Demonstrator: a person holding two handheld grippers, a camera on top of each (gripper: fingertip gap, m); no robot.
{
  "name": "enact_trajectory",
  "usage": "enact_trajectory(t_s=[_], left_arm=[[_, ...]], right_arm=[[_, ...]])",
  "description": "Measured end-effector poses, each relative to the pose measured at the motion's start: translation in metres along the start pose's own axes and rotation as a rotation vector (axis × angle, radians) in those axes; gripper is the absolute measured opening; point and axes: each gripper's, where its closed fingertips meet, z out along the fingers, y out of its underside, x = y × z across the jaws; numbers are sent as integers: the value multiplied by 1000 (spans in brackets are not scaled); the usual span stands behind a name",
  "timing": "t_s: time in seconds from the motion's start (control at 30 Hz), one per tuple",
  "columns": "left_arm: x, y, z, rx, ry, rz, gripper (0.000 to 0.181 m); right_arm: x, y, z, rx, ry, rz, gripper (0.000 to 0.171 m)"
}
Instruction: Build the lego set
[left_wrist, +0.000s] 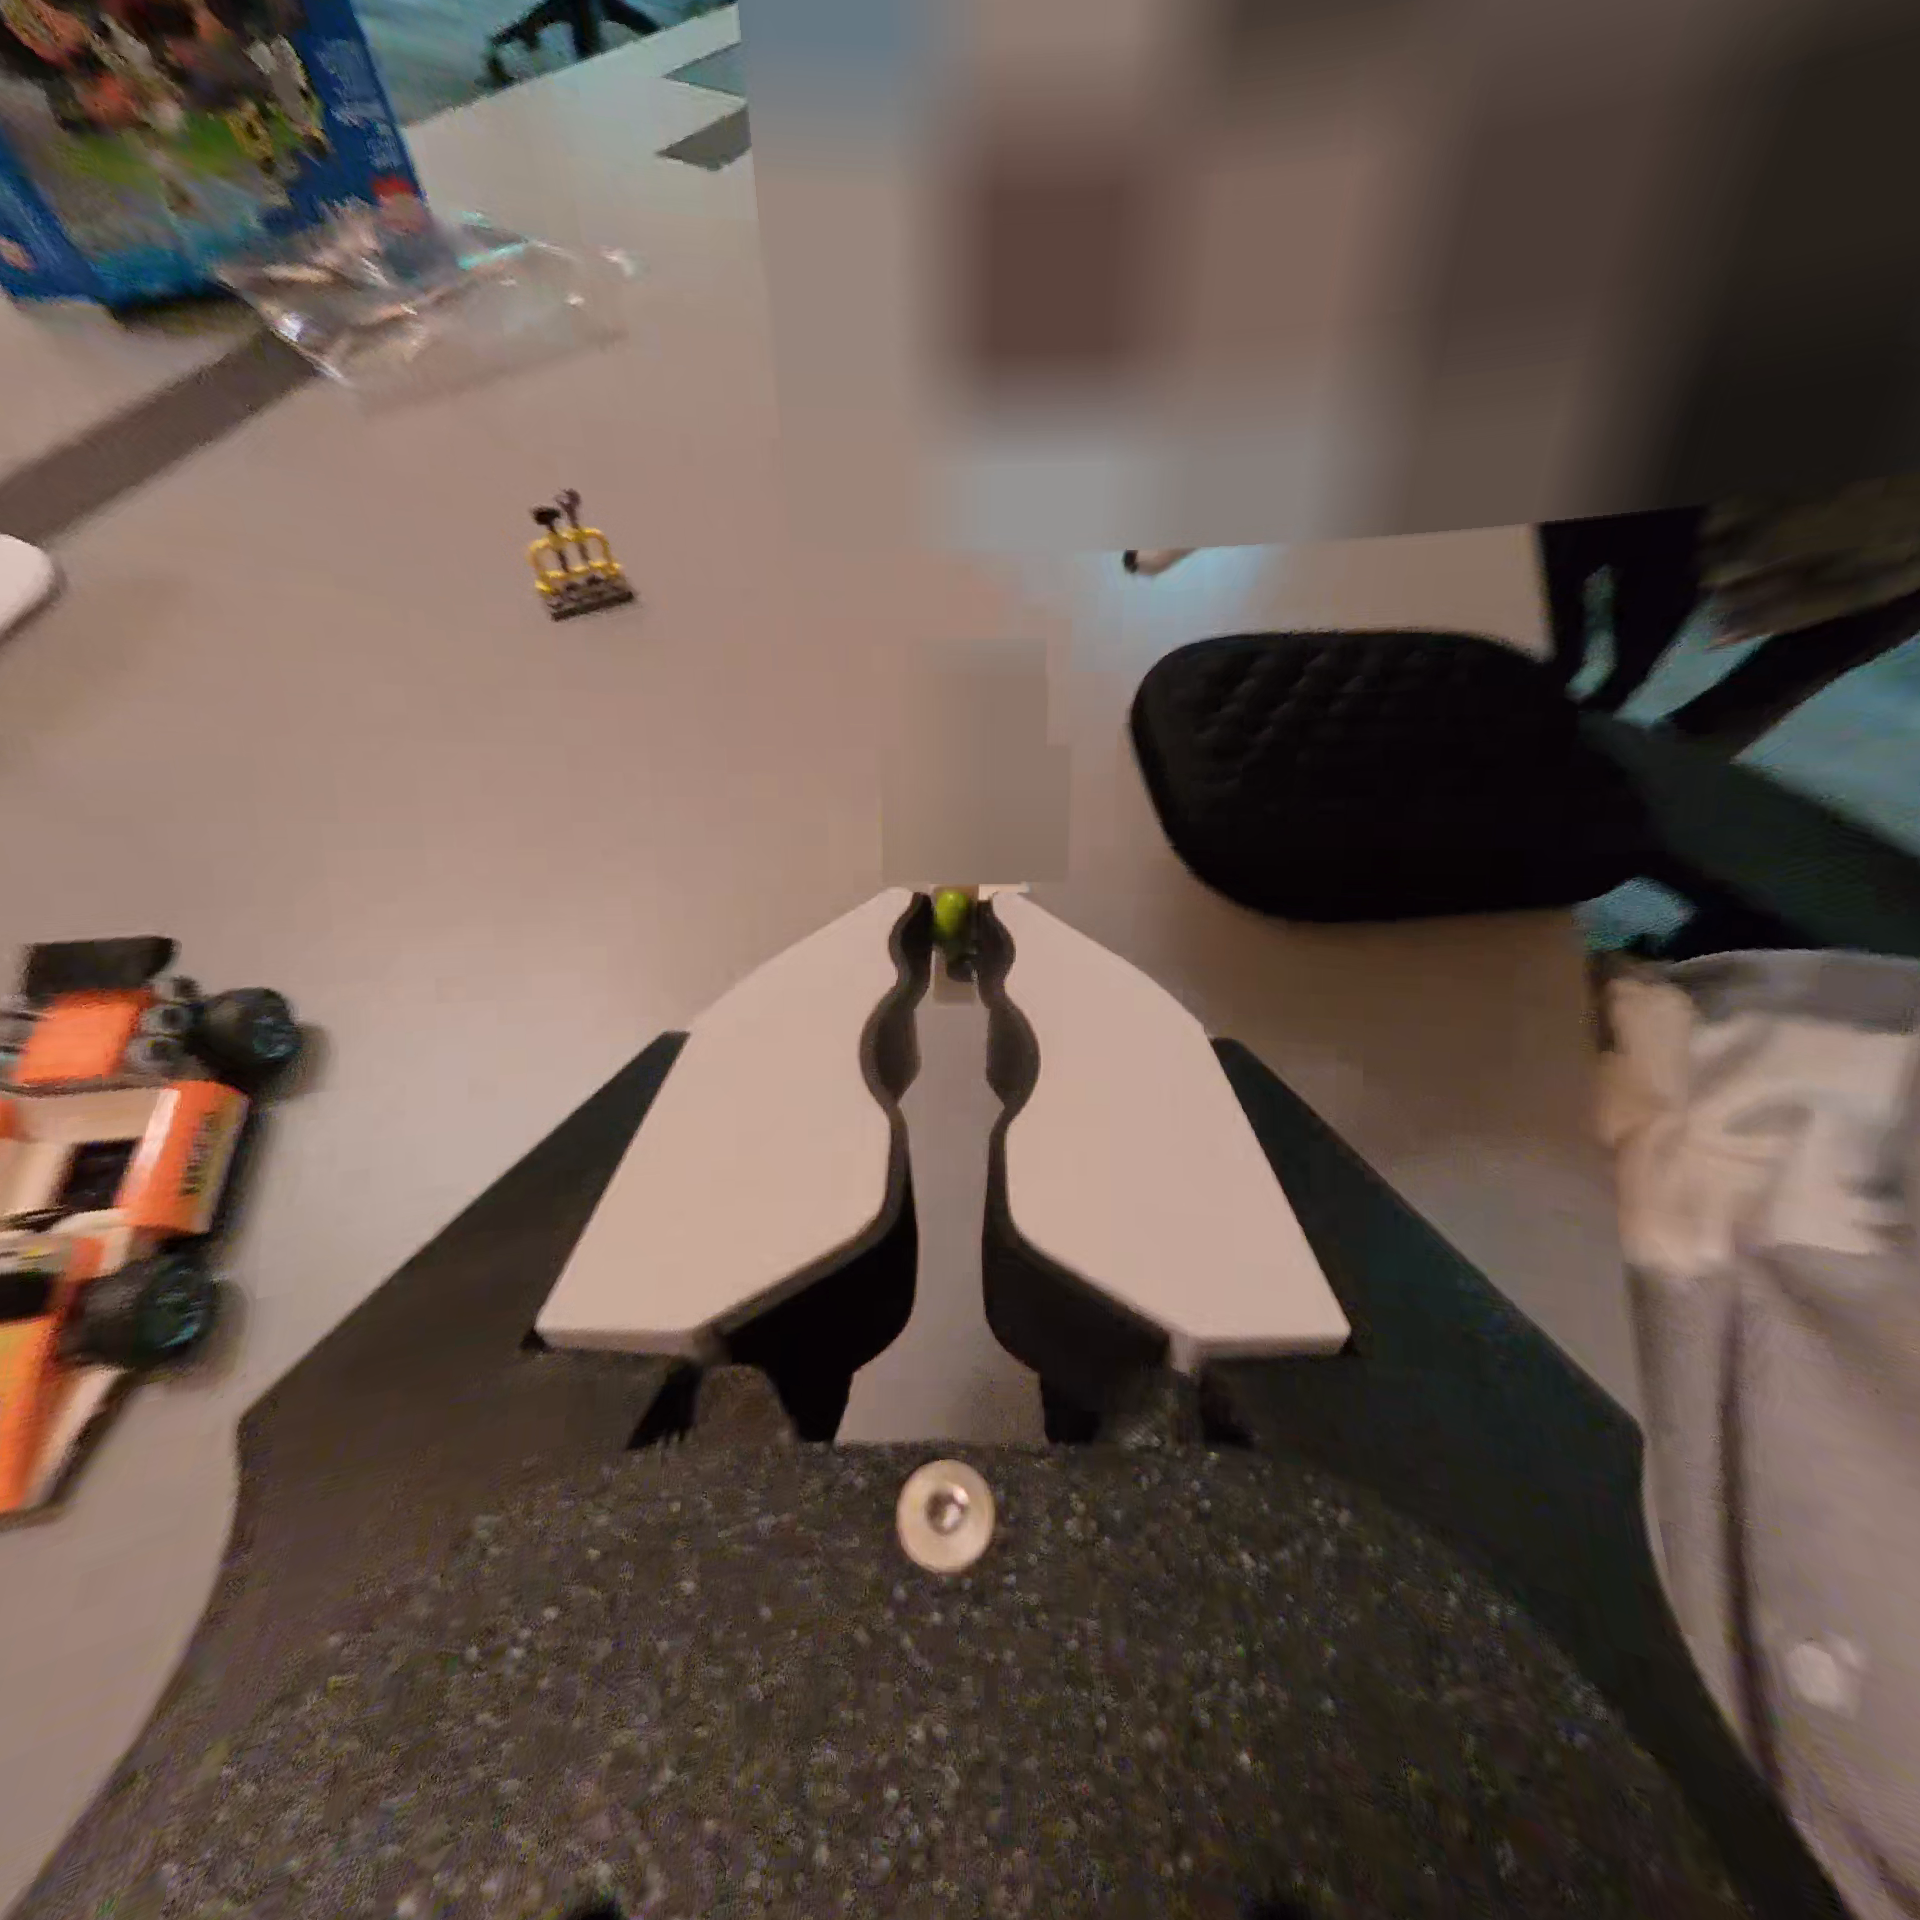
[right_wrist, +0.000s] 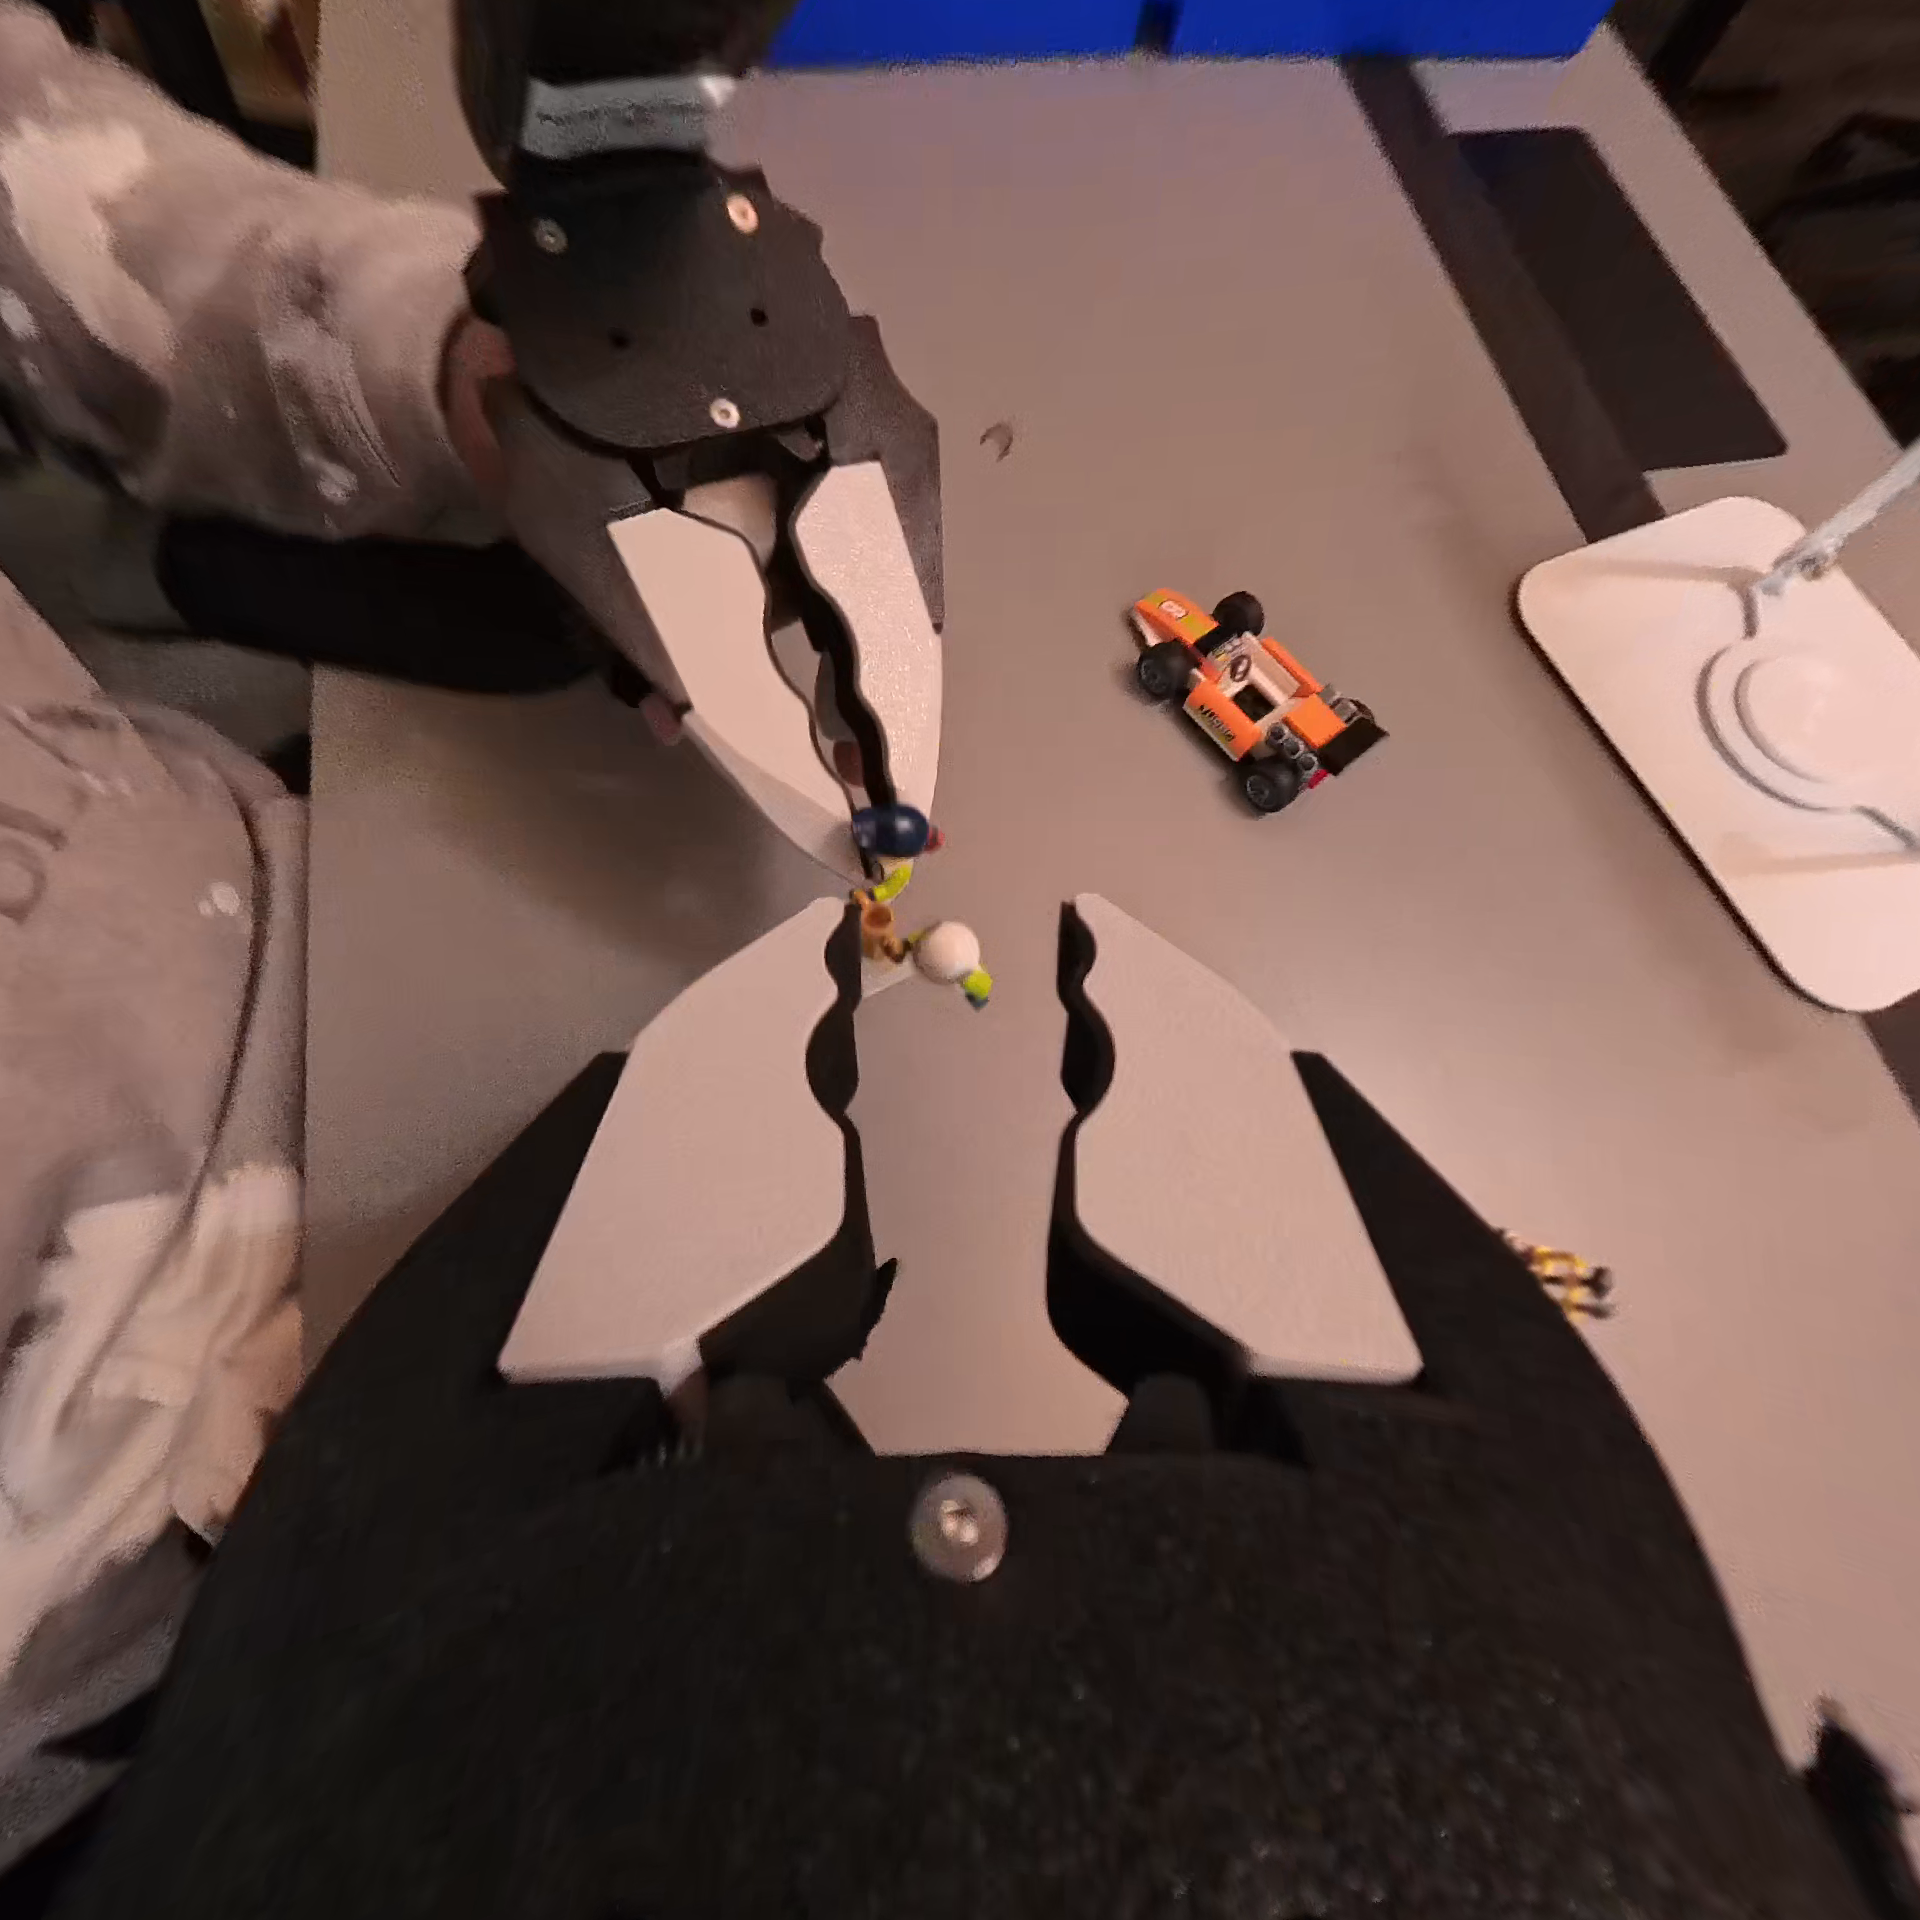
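Pinching a lego minifigure (right_wrist: 896, 840) with a dark blue cap between the tips of the left gripper (right_wrist: 883, 847), fingers closed on it, centre-left of the right wrist view. Spread wide and holding nothing, right gripper (right_wrist: 951, 914), just below, with a second minifigure (right_wrist: 948, 956) in a white helmet beside its left finger. Parked right of centre on the grey table (right_wrist: 1195, 312), orange lego race car (right_wrist: 1252, 696). Resting at the left edge of the left wrist view, same car (left_wrist: 104, 1174), with a small yellow-and-black lego piece (left_wrist: 582, 566) above it.

Looks like an office: grey desk (right_wrist: 1195, 312) w/ cable slot, black mesh chair (left_wrist: 1371, 769), white monitor base (right_wrist: 1725, 748)
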Motion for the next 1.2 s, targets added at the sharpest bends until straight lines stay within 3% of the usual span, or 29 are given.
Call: enact_trajectory(t_s=[0.17,0.4,0.53,0.7,0.97,1.2], left_arm=[[-10,-9,-6,71,150,-175,8],[-10,-12,0,80,143,-146,8],[-4,-12,2,69,166,-162,8],[-1,-10,5,13,187,-219,8],[1,-3,6,-71,167,-232,8],[4,-13,-7,-3,244,-316,8]], right_arm=[[10,14,-6,125,12,104,34],[6,4,-2,148,43,10,29],[-4,-4,4,111,94,-193,29],[-18,1,24,-15,181,-436,46],[-25,16,52,-205,168,-555,57],[-30,4,54,-133,216,-601,53]])
